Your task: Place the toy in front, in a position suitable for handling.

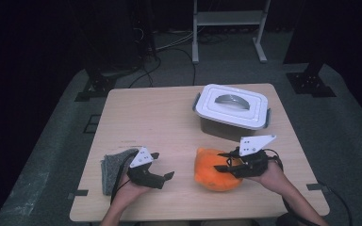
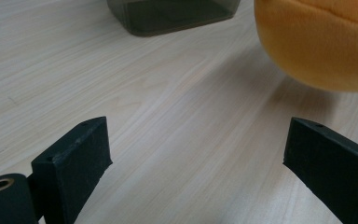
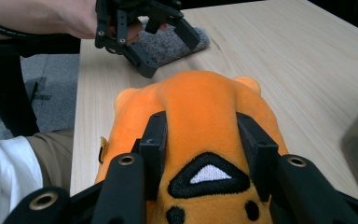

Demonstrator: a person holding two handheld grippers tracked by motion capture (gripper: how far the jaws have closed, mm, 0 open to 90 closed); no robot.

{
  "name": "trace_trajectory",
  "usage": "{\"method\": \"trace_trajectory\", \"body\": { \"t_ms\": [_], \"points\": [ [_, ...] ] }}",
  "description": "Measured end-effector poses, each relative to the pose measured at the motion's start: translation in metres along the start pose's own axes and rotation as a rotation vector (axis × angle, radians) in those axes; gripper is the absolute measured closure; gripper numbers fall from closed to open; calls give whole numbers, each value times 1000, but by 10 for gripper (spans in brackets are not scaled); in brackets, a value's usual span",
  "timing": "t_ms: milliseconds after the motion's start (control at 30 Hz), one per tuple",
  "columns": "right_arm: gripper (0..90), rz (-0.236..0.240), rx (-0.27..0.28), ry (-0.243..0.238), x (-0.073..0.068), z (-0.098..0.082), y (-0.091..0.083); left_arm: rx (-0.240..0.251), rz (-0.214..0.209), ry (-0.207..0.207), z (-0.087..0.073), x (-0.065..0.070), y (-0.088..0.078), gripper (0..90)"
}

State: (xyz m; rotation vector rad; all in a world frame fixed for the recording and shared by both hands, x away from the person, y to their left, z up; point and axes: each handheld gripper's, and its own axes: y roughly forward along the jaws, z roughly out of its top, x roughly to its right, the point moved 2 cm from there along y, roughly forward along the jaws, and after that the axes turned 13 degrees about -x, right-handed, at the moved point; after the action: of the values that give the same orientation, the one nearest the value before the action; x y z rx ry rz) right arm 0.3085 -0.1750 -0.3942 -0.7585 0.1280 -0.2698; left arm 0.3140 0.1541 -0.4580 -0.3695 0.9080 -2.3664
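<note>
My right gripper (image 1: 229,165) was clenched on the soft orange plush toy (image 1: 215,170), its two black fingers (image 3: 154,140) pressed into the fabric on either side of a raised ridge. In the right gripper view, a black embroidered triangle with a white centre sat between those fingers, and two small black dots lay below it. In the high view the toy sat in the near right part of the pale wooden table (image 1: 160,117), at about five o'clock from the table's middle, whether resting on the wood or just off it I cannot tell.

My left gripper (image 1: 162,165) was released, its fingers (image 2: 77,158) standing wide apart with nothing but bare wood between them. It hovered low over the table at about seven o'clock from the middle, pointing toward the toy, which bulged into the upper right of the left gripper view. The two grippers were near each other but apart.

A grey felt-like cloth (image 1: 113,167) lay beside my left hand (image 1: 129,190), at nine o'clock from it, close to the table's left edge.

The dark translucent box with a white handled lid (image 1: 232,106) stood at about one o'clock from the table's middle, beyond the toy and apart from it, its lid on.
</note>
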Motion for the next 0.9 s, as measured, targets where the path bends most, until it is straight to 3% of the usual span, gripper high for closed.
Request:
{"method": "trace_trajectory", "body": {
  "t_ms": [433, 700, 733, 767, 833, 867, 900],
  "points": [
    [588, 65, -14, -44, -10, 11, 46, 12, 18, -33, -4, -11, -7, 62],
    [558, 40, -18, -69, -16, 8, 64, 11, 22, -43, -6, -15, -9, 62],
    [549, 39, -13, -63, -16, 7, 64, 10, 22, -43, -6, -15, -9, 62],
    [474, 34, -11, -47, -15, 7, 63, 10, 21, -42, -6, -15, -8, 62],
    [445, 36, -8, -43, -14, 7, 62, 7, 20, -39, -6, -15, -8, 62],
    [375, 38, 1, -35, -13, 6, 60, 6, 20, -38, -6, -15, -8, 62],
    [375, 38, 1, -35, -13, 6, 60, 6, 18, -38, -6, -15, -8, 62]
  ]
}}
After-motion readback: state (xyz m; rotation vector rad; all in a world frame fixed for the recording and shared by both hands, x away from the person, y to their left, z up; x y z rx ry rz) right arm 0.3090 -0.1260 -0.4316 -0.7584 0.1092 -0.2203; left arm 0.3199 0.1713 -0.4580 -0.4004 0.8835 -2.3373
